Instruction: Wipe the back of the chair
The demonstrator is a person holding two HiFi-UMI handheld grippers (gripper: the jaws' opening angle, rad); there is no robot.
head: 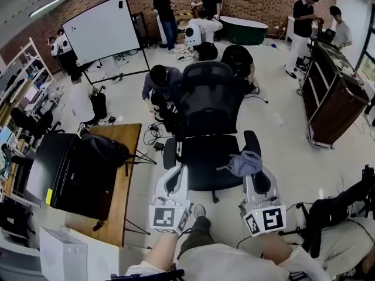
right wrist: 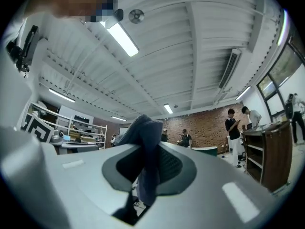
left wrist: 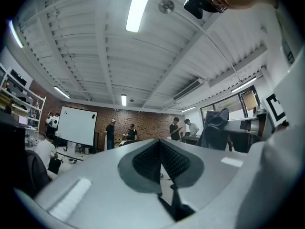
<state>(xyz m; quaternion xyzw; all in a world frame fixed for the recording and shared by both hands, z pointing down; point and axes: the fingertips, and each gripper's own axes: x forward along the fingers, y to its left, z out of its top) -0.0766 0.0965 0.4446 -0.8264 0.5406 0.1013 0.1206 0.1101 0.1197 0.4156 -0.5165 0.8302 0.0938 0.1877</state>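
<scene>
The black mesh office chair [head: 208, 95] stands in front of me, its backrest at the far side and its seat [head: 205, 165] toward me. My right gripper [head: 256, 179] hovers over the seat's right edge, shut on a grey-blue cloth [head: 243, 163]. In the right gripper view the cloth [right wrist: 145, 137] hangs bunched between the jaws of that gripper [right wrist: 150, 163], which points up at the ceiling. Near the seat's left front, my left gripper [head: 174, 181] also tilts upward. Its jaws meet at the tips [left wrist: 160, 149] with nothing between them.
A wooden table [head: 128, 174] at my left carries a black bag [head: 99, 151] and a black case [head: 64, 171]. A person [head: 161, 81] crouches behind the chair. A whiteboard [head: 102, 28] stands at the back left, a wooden cart [head: 331, 95] at the right.
</scene>
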